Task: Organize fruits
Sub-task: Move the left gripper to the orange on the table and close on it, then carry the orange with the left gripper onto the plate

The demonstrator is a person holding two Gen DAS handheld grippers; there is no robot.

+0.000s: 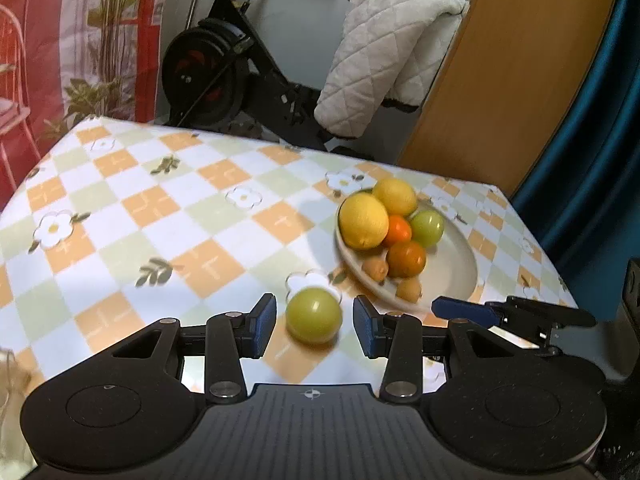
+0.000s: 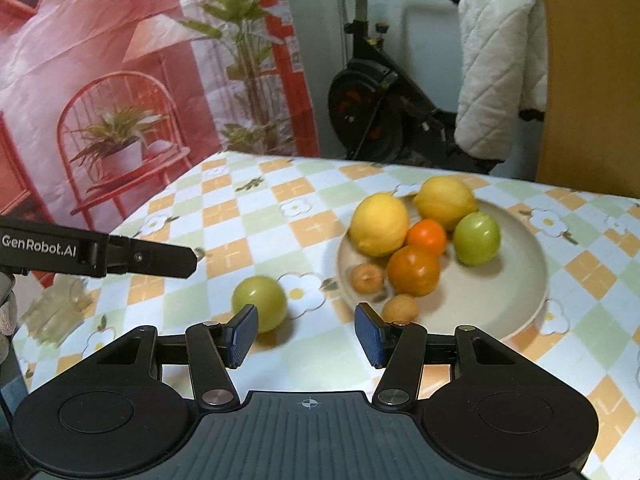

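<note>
Lining up on the loose green fruit (image 1: 314,314), low centre of frame on the tabletop (image 1: 168,216), the left tool (image 1: 314,328) brackets it wide open, empty. Next: close, carry to plate (image 1: 460,276). Right tool (image 2: 306,334) open, empty.

Glossy green fruit (image 1: 314,314); smooth ceramic-looking plate (image 1: 460,276); matt black claw (image 1: 314,326).

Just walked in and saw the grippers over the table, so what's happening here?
Someone is sorting fruit with two handheld grippers. The left gripper has its jaws open on either side of a loose green fruit on the checkered tablecloth, not yet gripping it. The right gripper is open and empty near the plate, which holds lemons, oranges, another green fruit and small brown fruits.
</note>
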